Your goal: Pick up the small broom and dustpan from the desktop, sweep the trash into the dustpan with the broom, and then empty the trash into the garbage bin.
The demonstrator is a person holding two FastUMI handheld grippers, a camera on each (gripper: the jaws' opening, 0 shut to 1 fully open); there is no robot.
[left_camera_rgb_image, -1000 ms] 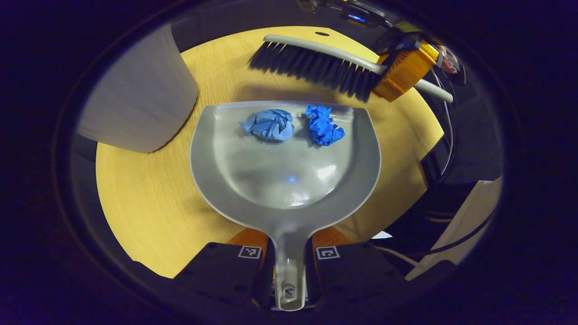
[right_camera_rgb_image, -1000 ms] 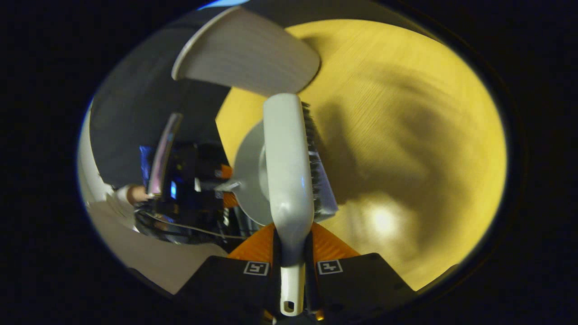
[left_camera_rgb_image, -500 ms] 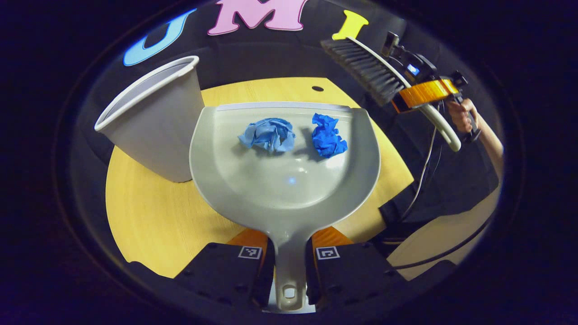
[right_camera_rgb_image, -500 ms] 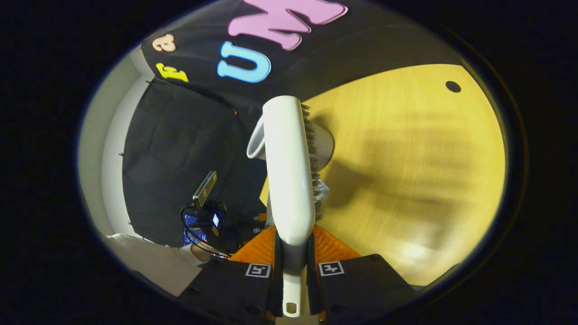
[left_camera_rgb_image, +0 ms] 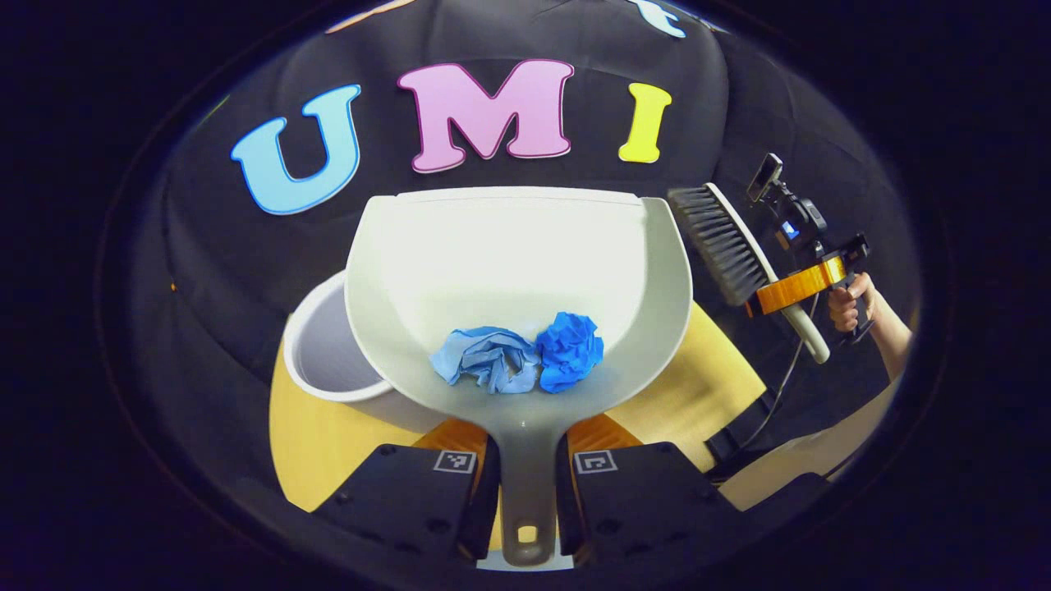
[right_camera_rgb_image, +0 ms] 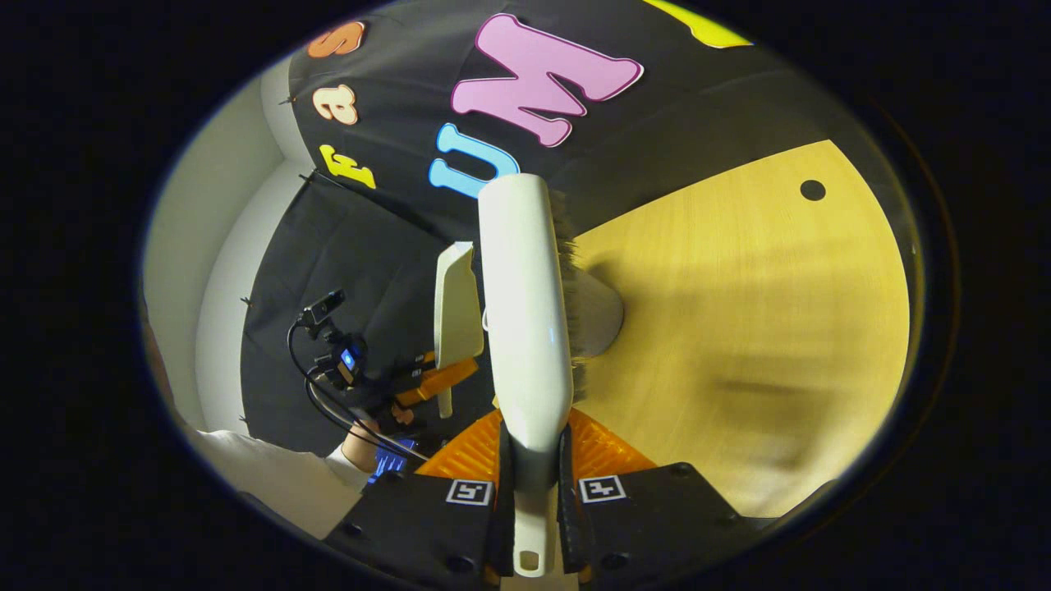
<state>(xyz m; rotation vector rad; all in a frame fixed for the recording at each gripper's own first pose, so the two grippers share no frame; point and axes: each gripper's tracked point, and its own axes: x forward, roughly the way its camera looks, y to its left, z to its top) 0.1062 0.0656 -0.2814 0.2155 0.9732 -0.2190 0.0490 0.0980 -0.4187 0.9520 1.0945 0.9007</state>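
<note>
My left gripper (left_camera_rgb_image: 525, 486) is shut on the handle of the grey dustpan (left_camera_rgb_image: 517, 263), which is lifted and tipped lip-up. A pale blue paper wad (left_camera_rgb_image: 490, 368) and a dark blue wad (left_camera_rgb_image: 569, 351) lie together at the pan's back, near the handle. The white garbage bin (left_camera_rgb_image: 328, 361) stands below the pan's left side, mouth partly covered. My right gripper (right_camera_rgb_image: 532, 486) is shut on the broom (right_camera_rgb_image: 525, 304), held in the air. In the right gripper view the dustpan (right_camera_rgb_image: 456, 304) shows edge-on to the left, and the bin (right_camera_rgb_image: 598, 316) peeks out behind the bristles.
The yellow wooden table (right_camera_rgb_image: 739, 328) spreads to the right, with a small round hole (right_camera_rgb_image: 812, 190) near its far edge. In the left gripper view the other gripper (left_camera_rgb_image: 800, 283), with the broom (left_camera_rgb_image: 722, 246), hangs at the far right in a hand (left_camera_rgb_image: 846, 300), off the table (left_camera_rgb_image: 328, 443).
The dustpan rose off the table and tipped lip-up over the bin. Both wads slid from the lip back toward the handle. The broom lifted away to the right.
</note>
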